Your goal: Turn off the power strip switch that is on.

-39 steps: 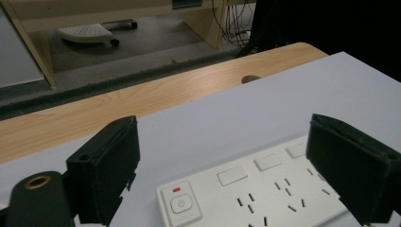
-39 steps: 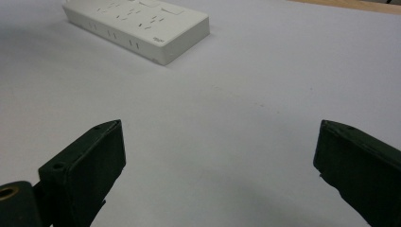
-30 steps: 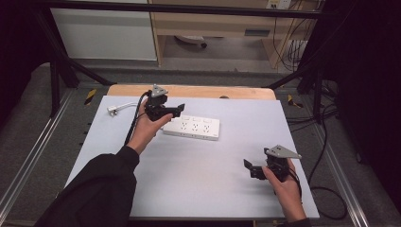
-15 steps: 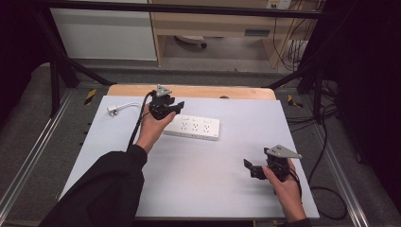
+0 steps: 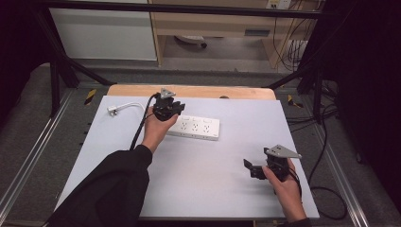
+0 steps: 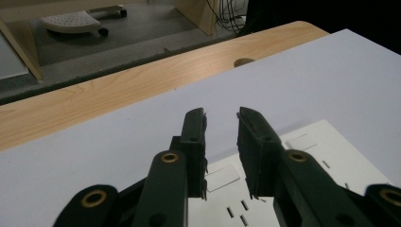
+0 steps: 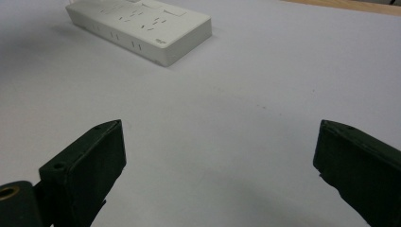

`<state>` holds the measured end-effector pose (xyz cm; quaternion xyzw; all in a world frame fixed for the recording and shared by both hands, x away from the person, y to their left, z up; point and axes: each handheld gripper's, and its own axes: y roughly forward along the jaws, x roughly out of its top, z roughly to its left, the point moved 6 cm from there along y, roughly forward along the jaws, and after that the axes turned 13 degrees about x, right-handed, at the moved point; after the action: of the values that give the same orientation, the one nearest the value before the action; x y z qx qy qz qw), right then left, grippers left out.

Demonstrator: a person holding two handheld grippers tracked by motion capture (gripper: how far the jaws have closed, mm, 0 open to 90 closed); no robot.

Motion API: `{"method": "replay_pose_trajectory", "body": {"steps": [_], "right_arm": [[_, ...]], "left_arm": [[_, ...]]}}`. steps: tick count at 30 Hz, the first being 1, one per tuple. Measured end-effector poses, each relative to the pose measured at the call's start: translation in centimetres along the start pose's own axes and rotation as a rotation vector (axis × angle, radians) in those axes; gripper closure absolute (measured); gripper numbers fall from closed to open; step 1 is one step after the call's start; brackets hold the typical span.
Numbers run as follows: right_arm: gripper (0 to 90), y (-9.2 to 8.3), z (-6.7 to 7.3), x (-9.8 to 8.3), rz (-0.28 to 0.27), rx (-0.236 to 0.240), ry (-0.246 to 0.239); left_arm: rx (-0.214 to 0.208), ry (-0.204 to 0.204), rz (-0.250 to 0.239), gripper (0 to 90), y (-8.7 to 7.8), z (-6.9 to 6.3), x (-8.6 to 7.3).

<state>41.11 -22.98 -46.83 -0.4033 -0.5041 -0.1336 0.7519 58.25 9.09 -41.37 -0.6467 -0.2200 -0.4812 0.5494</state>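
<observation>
A white power strip (image 5: 196,127) lies flat on the white table top, left of centre. My left gripper (image 5: 170,109) hovers over the strip's left end. In the left gripper view its jaws (image 6: 221,118) stand a narrow gap apart above the strip's switches (image 6: 307,156). They have just been closing, with nothing between them. My right gripper (image 5: 253,169) rests near the table's front right, jaws wide open. In the right gripper view (image 7: 217,156) the bare table lies between them and the strip (image 7: 142,26) sits farther off.
The strip's white cord and plug (image 5: 124,107) curl at the table's far left. A wooden strip (image 5: 189,91) with a round hole (image 6: 243,62) borders the far edge. Black frame rails and cables surround the table.
The left gripper's jaws stand closer together than a second ago, and the left hand has shifted slightly over the strip's left end. The right hand has kept still.
</observation>
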Motion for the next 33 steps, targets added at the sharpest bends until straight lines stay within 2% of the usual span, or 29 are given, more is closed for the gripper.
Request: {"method": "replay_pose_trajectory", "body": {"steps": [33], "right_arm": [[3.7, 0.0, 0.0, 0.0, 0.002, 0.006, 0.000]], "left_arm": [[-0.017, 0.017, 0.044, 88.5, 1.5, -0.3, -1.2]]}}
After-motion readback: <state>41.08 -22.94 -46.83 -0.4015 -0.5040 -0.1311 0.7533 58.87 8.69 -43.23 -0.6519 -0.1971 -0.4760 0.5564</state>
